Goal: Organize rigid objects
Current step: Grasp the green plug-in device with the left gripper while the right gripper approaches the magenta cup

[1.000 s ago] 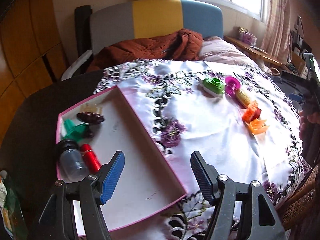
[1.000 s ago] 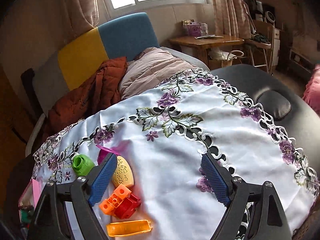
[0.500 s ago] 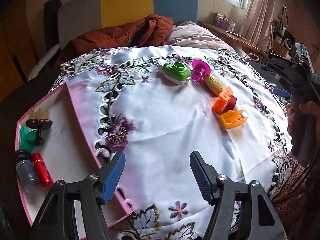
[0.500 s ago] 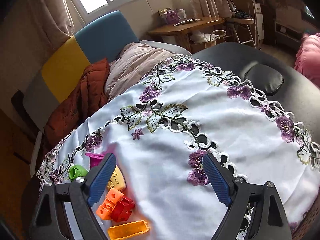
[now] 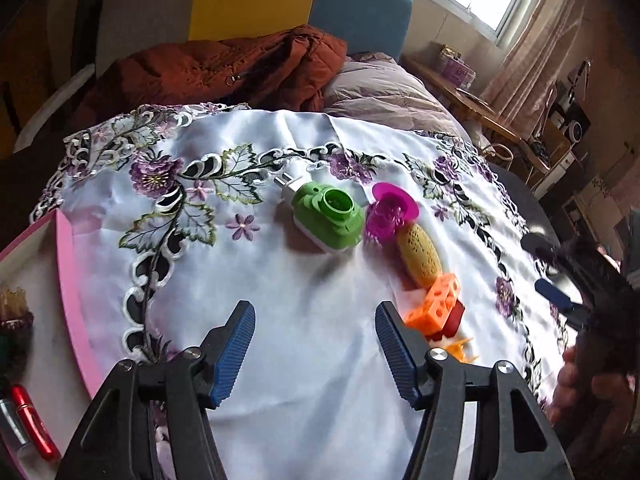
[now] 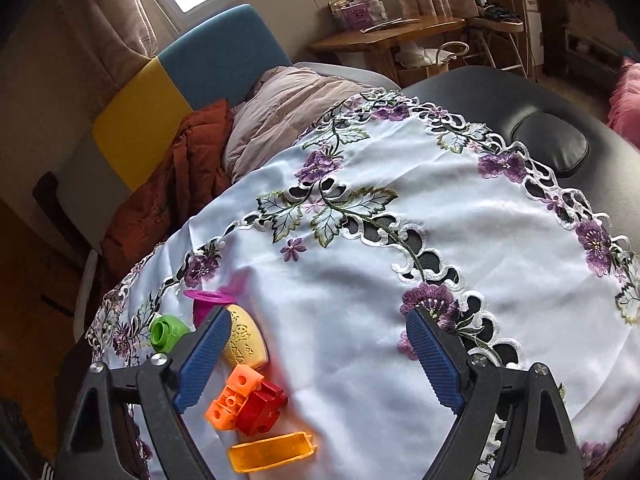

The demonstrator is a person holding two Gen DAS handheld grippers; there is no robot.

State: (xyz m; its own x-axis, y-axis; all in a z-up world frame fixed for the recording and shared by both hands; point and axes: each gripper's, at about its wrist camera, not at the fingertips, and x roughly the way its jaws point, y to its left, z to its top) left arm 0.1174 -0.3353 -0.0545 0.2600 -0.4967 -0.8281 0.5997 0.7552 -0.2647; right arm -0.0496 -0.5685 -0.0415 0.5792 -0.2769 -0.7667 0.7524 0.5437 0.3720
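Observation:
On the white embroidered cloth (image 5: 280, 280) lie a green plug-in device (image 5: 326, 216), a magenta cup (image 5: 390, 208), a yellow oval piece (image 5: 420, 254), joined orange (image 5: 436, 308) and red (image 5: 454, 320) blocks and an orange clip (image 5: 462, 350). My left gripper (image 5: 314, 320) hovers short of the green device; its jaws are closing with only cloth between them. My right gripper (image 6: 320, 320) stands open over bare cloth. The yellow piece (image 6: 246, 340), orange block (image 6: 232, 396), red block (image 6: 262, 408) and clip (image 6: 272, 450) lie by its left finger.
A pink-rimmed tray (image 5: 70, 292) at the left edge holds a red tube (image 5: 30, 420) and other small items. A brown jacket (image 5: 224, 68) and a pinkish quilt (image 5: 380, 96) lie beyond the cloth. A hand (image 5: 580, 384) holds the right gripper (image 5: 540, 266). Black padding (image 6: 552, 148) borders the cloth.
My left gripper has swung right from over the tray to the cloth near the toys, and the tray has slid to the left edge. The right view has rolled slightly.

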